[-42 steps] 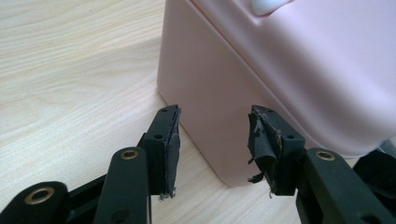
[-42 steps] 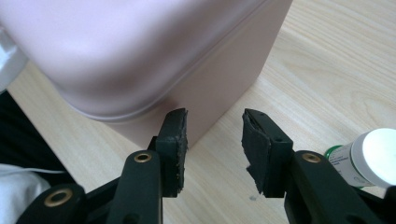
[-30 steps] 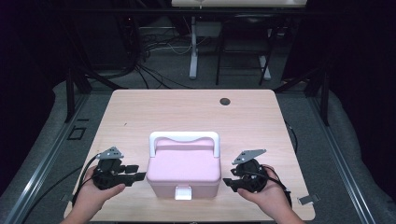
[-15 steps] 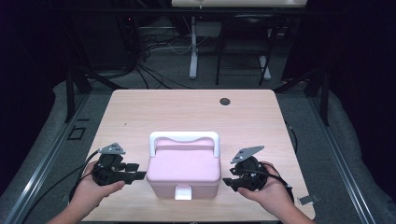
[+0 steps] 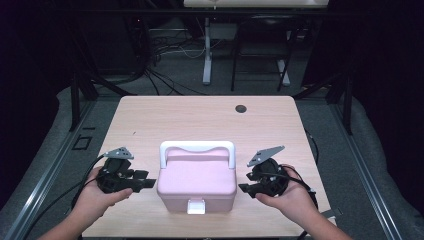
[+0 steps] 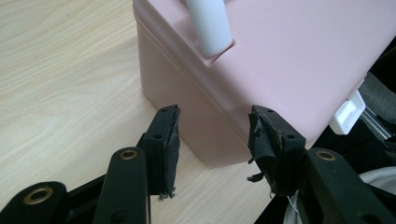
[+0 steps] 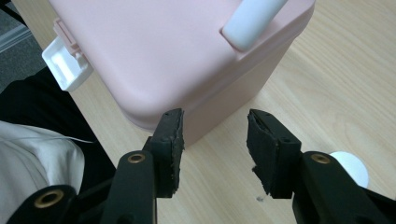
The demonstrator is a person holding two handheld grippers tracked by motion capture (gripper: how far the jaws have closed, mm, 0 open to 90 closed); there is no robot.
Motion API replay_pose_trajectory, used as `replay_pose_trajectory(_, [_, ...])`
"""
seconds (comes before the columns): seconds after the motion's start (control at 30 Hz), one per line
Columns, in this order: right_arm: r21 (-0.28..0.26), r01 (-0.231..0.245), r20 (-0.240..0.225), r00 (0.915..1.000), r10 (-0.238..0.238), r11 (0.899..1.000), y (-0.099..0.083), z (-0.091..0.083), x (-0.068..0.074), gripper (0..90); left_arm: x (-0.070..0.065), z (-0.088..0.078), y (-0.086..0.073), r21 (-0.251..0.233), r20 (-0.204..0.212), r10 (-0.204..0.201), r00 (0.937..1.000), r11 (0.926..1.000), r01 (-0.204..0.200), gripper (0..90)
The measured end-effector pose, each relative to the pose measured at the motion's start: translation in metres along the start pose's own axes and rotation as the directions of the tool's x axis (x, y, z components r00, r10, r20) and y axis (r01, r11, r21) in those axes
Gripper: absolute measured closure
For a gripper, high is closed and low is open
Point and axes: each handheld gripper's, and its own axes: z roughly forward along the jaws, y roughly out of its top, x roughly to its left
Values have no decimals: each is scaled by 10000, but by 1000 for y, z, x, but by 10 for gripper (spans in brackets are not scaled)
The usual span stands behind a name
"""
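A pink lidded box (image 5: 197, 180) with a white handle (image 5: 196, 146) and a white front latch (image 5: 195, 206) sits near the table's front edge. My left gripper (image 5: 146, 183) hovers just left of the box, open and pointing at its side. My right gripper (image 5: 245, 188) hovers just right of it, also open. In the left gripper view the jaws (image 6: 212, 122) stand apart with the box wall (image 6: 205, 126) just beyond them, untouched. In the right gripper view the gripper (image 7: 215, 125) frames a corner of the box (image 7: 187, 60) beyond its pads, with nothing held.
The wooden table (image 5: 200, 117) has a dark round hole (image 5: 241, 108) at the back right. A small white disc (image 7: 351, 169) lies on the wood beside my right gripper. Black frames, cables and grey floor surround the table.
Both hands have lifted their grippers slightly beside the box. The box has not moved and both pairs of jaws keep the same gap.
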Motion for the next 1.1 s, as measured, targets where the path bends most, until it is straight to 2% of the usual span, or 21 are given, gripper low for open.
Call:
replay_pose_trajectory(0.4, [-220, 78, -73, 9999, -80, 9997, 24, -10, -4, 549, -3, -10, 23, -286, 72, 186, 9998, 9994, -184, 520])
replay_pose_trajectory(0.93, [-122, 188, -132, 9997, -189, 9998, 43, 8, -9, 541, 1, 4, 39, -177, -29, 315, 9995, 9993, -315, 519])
replay_pose_trajectory(1.1, [-142, 12, -146, 9999, -14, 9999, 45, 14, -13, 535, 3, 12, 44, -151, 24, 246, 9997, 9996, -245, 519])
